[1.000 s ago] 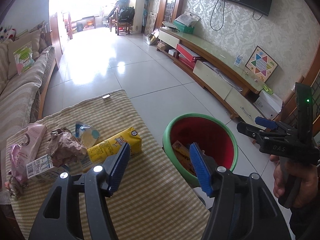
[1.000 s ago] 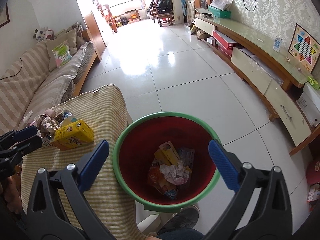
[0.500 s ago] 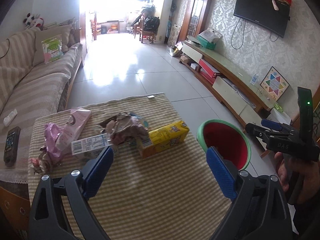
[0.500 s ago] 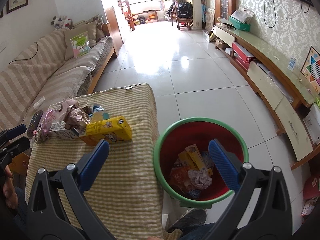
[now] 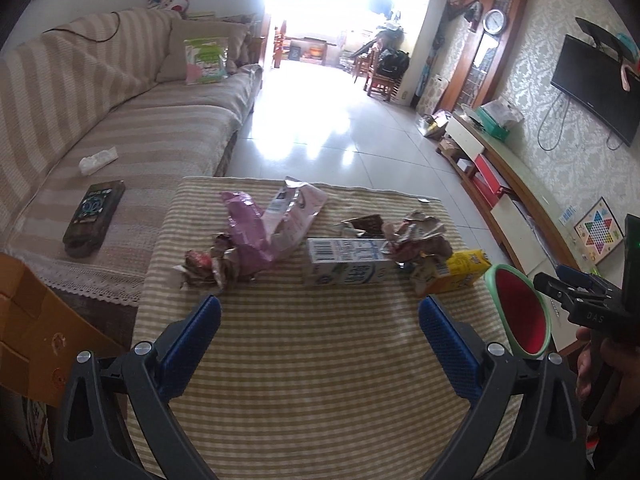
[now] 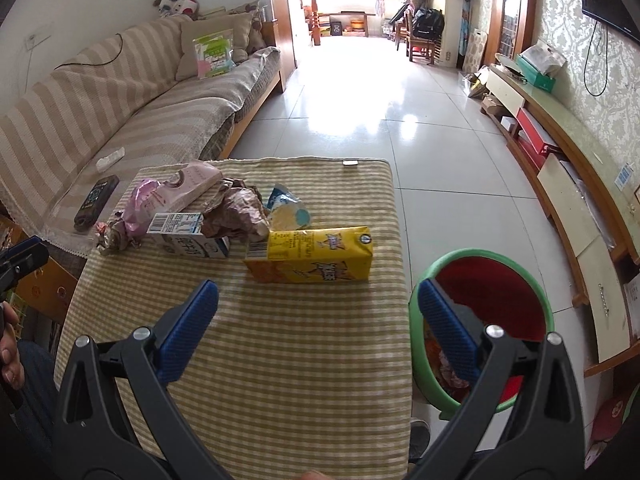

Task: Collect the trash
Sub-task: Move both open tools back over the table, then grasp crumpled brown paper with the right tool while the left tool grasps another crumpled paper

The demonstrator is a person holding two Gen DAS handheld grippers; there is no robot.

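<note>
Striped cloth covers your table (image 5: 320, 380), and on it the trash lies in a row: pink wrapper (image 5: 276, 224), white milk carton (image 5: 346, 266), crumpled brown paper (image 5: 416, 240), yellow juice carton (image 6: 310, 260). Your left gripper (image 5: 318, 328) and right gripper (image 6: 318, 312) both gape wide and empty over bare cloth, with the red bin (image 6: 492, 308) beside the table's right edge

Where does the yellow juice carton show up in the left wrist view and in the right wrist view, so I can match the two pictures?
Left wrist: yellow carton at right of the table, partly hidden behind crumpled paper, beside the bin's green rim.
Right wrist: yellow carton at centre, fully visible, lying on its side near the table's right edge.
Shared landmark: the red bin with green rim.
</note>
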